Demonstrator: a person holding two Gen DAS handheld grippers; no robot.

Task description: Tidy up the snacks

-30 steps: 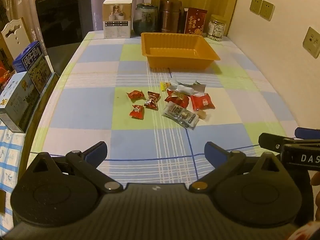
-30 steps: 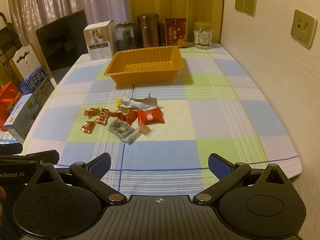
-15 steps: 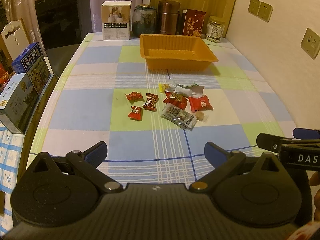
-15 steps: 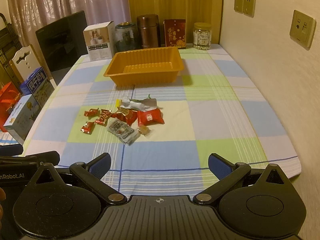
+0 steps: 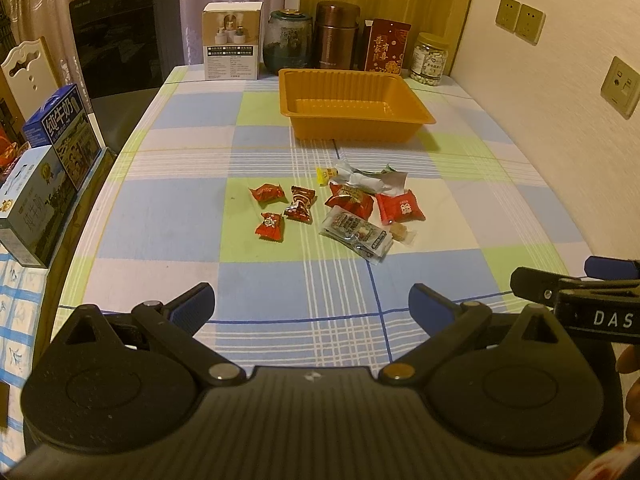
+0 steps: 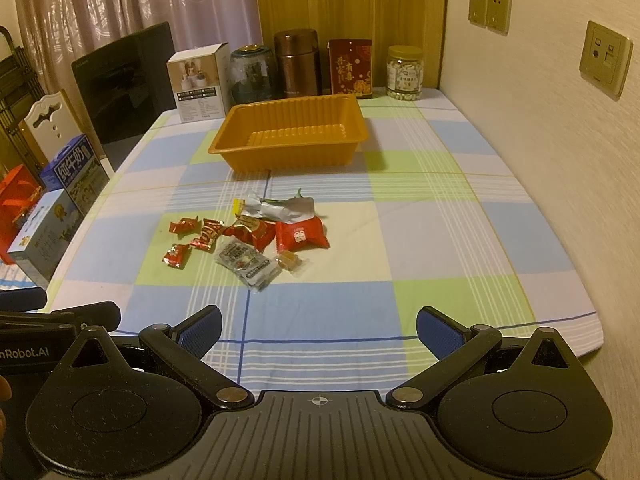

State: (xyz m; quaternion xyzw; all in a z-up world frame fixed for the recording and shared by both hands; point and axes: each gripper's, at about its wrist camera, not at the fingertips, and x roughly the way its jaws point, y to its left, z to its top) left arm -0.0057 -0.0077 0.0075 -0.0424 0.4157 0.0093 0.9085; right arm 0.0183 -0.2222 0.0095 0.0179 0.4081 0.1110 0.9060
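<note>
Both the left gripper (image 5: 311, 300) and the right gripper (image 6: 318, 325) hovered over the near edge of the checked bench (image 6: 460, 240), jaws spread wide and holding nothing. The snacks lay in a loose cluster at mid-bench, well short of the empty orange tray (image 6: 290, 136) that stood beyond them toward the far end.

Three small red candies (image 5: 267, 193) sat apart on the left of the cluster. Beside them were a larger red packet (image 6: 301, 234), a clear printed sachet (image 5: 356, 233) and a tiny amber sweet (image 6: 290, 261) just beside it, with a crumpled silver wrapper (image 6: 280, 209) behind.

All looked light and soft-sided, their film likely slick and prone to sliding on the cloth or slipping from a loose pinch. The twisted candies would probably take a grip best across the firm middle rather than the flimsy ends. The flat sachet appeared harder to lift; a crimped edge seemed the surest hold. The crowded right-hand items risked being nudged together.
</note>
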